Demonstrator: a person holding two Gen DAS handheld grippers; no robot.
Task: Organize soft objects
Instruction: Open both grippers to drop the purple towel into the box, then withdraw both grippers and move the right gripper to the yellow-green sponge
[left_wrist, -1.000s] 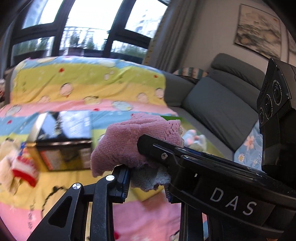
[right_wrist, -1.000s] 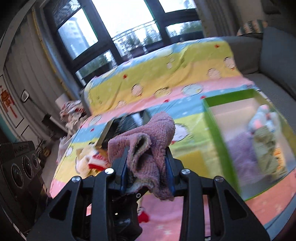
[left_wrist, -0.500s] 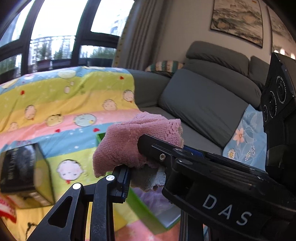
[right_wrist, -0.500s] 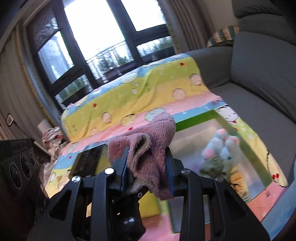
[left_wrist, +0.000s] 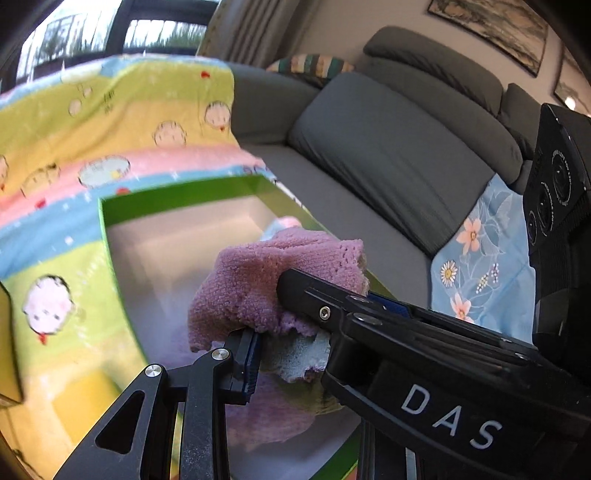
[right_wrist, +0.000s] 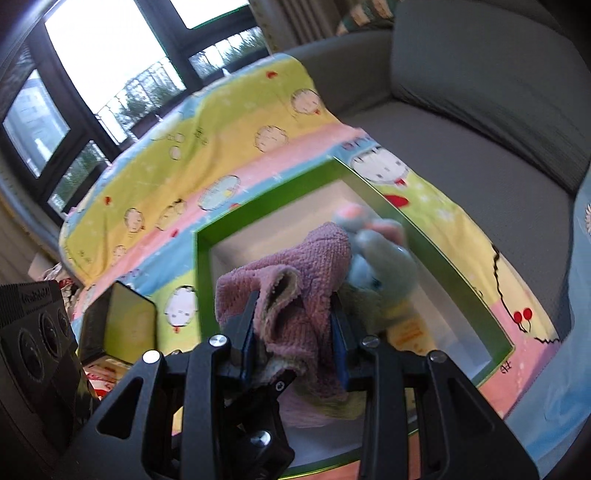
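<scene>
- Left wrist view: the left gripper (left_wrist: 280, 325) pinches one end of a folded mauve towel (left_wrist: 266, 284), its jaws narrow with the cloth bunched between them; a grey-blue underside of the fabric shows just below the grip.
- Left wrist view: the right gripper (left_wrist: 295, 291) crosses in from 4 o'clock and bites the same towel from the other side, so both tools share the load.
- Left wrist view: the green box (left_wrist: 184, 188) lies open beneath, its far rim toward 11 o'clock, its pale floor bare on that side; more mauve cloth (left_wrist: 273, 417) already lies at 6 o'clock inside.
- Left wrist view: to do this well, I judge the towel should go down over the bare floor, both ends lowered level so the fold does not spring open.
- Right wrist view: the right gripper (right_wrist: 295, 328) holds the towel (right_wrist: 295, 280) clamped between narrow jaws, the fold standing upright above the pads.
- Right wrist view: a plush toy (right_wrist: 376, 262) sits in the box (right_wrist: 266, 210) at 2 o'clock of the towel, seemingly close behind it; whether they touch I cannot tell.
- Right wrist view: the box rests on a cartoon-print blanket (right_wrist: 221, 155) spread over a grey sofa (right_wrist: 480, 110).
- Right wrist view: the drop likely wants to favour the 10 o'clock corner, clear of the toy, with both grips let go together once the cloth rests on the floor.
</scene>
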